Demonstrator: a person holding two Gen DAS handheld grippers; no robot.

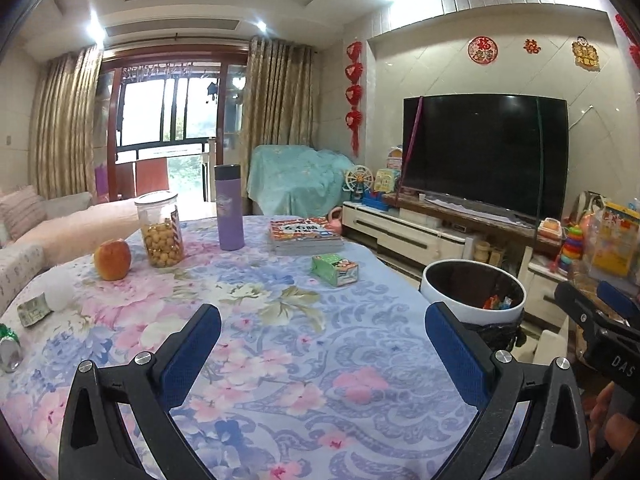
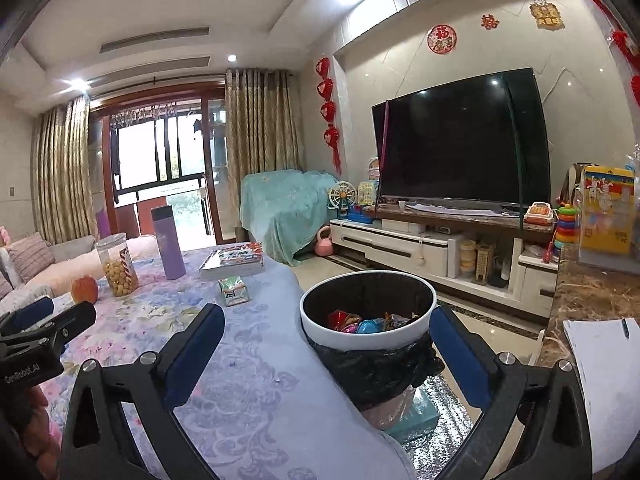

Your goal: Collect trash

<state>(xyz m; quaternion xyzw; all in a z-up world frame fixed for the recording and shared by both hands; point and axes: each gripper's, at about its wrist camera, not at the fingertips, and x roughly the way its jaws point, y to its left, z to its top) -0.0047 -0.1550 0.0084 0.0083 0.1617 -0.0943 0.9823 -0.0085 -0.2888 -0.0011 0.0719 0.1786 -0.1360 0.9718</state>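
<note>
A white trash bin [image 1: 472,292] with a black liner stands off the table's right edge; in the right wrist view the bin [image 2: 368,332] holds several colourful wrappers. On the floral tablecloth lie a green drink carton [image 1: 335,269], also in the right wrist view [image 2: 233,290], a crumpled green wrapper [image 1: 34,311], a white crumpled ball [image 1: 59,294] and a crushed can [image 1: 9,348] at the left edge. My left gripper [image 1: 322,330] is open and empty above the table. My right gripper [image 2: 326,330] is open and empty by the bin.
An apple [image 1: 112,259], a snack jar [image 1: 160,229], a purple flask [image 1: 229,207] and a stack of books [image 1: 305,236] stand at the table's far side. A TV cabinet [image 2: 420,248] stands behind the bin. A marble counter with paper [image 2: 604,380] is at the right.
</note>
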